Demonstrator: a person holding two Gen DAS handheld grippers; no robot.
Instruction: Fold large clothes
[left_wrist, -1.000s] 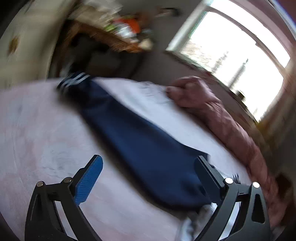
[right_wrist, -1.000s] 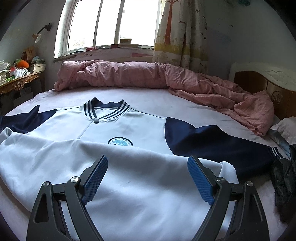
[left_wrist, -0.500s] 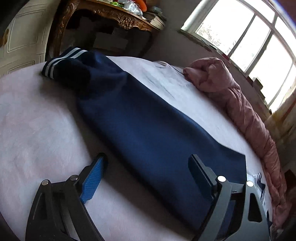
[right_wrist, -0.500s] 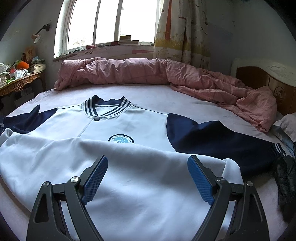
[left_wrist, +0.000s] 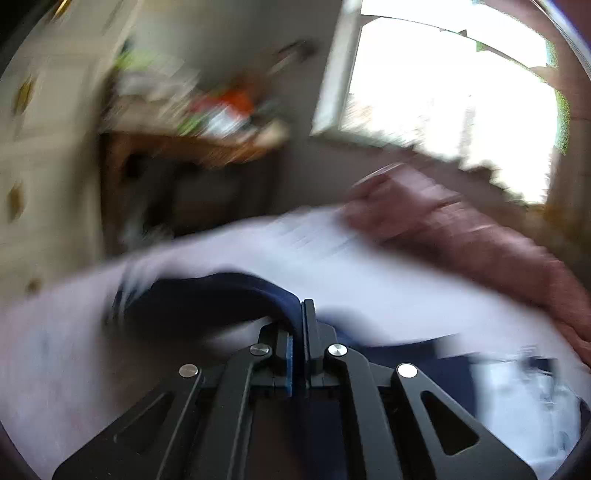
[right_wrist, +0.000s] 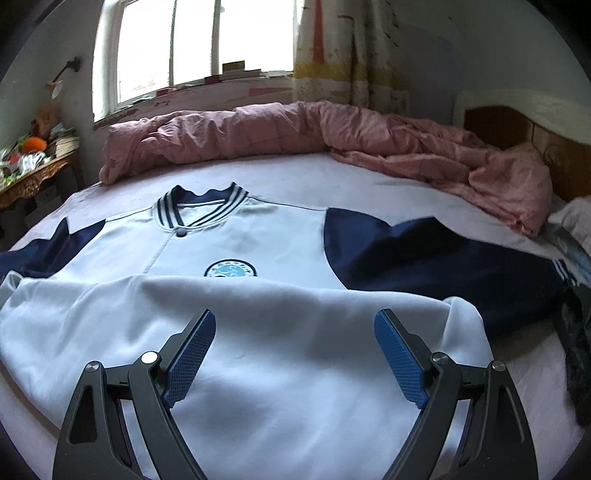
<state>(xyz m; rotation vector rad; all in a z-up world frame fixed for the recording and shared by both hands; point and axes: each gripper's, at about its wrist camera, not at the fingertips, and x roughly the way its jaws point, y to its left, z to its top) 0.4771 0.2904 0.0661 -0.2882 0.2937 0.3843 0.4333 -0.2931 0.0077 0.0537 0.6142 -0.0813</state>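
Note:
A white jacket (right_wrist: 258, 332) with navy sleeves and a striped collar (right_wrist: 201, 208) lies spread on the bed, its lower half folded up toward the chest badge (right_wrist: 231, 271). My right gripper (right_wrist: 295, 347) is open and empty just above the folded white part. Its right navy sleeve (right_wrist: 443, 266) lies flat. In the blurred left wrist view my left gripper (left_wrist: 298, 317) is shut on the left navy sleeve (left_wrist: 207, 295) and holds a fold of it lifted off the sheet.
A pink quilt (right_wrist: 332, 136) is bunched along the far side of the bed below the window (right_wrist: 192, 48). A cluttered wooden side table (right_wrist: 29, 173) stands at the left. A headboard (right_wrist: 517, 125) and dark items (right_wrist: 576, 332) are at the right.
My left gripper has closed on the navy sleeve and lifted it, moving fast so its view is blurred. The right gripper has stayed open and nearly still.

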